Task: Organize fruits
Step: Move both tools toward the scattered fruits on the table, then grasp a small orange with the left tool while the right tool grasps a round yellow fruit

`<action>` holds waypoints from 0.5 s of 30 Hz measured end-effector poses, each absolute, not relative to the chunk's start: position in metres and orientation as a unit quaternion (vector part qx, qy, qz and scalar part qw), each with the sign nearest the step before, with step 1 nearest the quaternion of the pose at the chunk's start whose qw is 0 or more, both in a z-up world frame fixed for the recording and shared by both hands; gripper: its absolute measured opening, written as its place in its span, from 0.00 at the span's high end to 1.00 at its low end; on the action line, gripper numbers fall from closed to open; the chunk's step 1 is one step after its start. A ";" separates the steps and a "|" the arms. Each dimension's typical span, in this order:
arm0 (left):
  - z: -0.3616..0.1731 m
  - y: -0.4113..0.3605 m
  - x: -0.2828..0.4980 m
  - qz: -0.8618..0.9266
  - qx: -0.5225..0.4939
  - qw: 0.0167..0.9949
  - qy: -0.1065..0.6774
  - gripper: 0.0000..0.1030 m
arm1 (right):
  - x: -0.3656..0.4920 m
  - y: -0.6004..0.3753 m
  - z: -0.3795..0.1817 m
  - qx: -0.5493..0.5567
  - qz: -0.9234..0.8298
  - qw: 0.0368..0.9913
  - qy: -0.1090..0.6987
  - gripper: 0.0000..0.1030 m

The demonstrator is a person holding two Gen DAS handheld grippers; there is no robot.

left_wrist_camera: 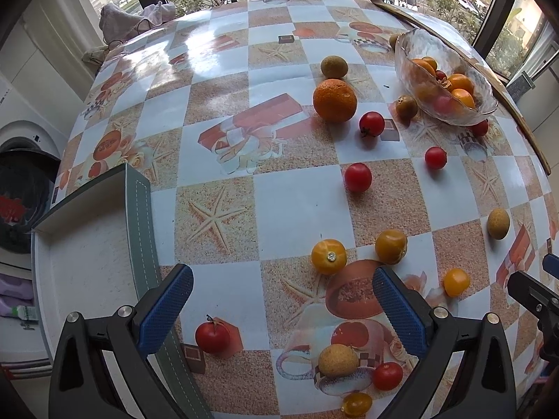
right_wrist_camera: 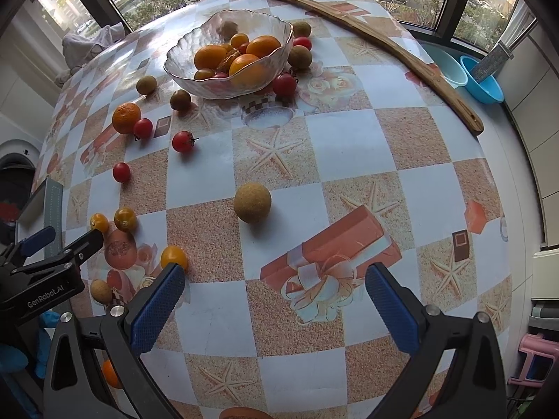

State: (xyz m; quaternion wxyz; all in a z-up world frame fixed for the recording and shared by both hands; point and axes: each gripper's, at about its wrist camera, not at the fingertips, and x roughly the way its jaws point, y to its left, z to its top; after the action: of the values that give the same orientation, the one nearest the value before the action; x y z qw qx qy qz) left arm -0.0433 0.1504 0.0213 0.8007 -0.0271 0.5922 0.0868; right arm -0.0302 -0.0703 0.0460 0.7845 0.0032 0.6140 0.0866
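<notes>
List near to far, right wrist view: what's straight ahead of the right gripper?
right gripper → tan round fruit → glass bowl → long wooden stick, which crosses the far right side of the table.

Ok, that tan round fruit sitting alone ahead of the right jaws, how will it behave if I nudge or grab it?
The tan fruit looks nearly spherical and sits on a glossy tablecloth, so a nudge would probably send it rolling. Its skin looks matte and slightly rough, so the textured pads should grip it. It looks small, so likely light.
</notes>
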 end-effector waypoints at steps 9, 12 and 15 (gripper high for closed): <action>0.009 0.146 -0.033 0.074 -0.011 0.802 0.593 0.00 | -0.021 -0.070 0.037 0.002 0.083 0.782 0.618 0.00; 0.008 0.145 -0.032 0.066 -0.011 0.806 0.589 0.00 | -0.017 -0.070 0.032 -0.003 0.082 0.782 0.618 0.00; 0.008 0.145 -0.032 0.061 -0.012 0.810 0.583 0.00 | -0.012 -0.067 0.027 -0.012 0.082 0.783 0.616 0.01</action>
State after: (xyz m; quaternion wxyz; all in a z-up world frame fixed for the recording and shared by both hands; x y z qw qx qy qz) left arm -0.0320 0.1451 0.0085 0.8102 -0.0116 0.5829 0.0606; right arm -0.0124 -0.0669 0.0272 0.7832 -0.0116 0.6162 0.0819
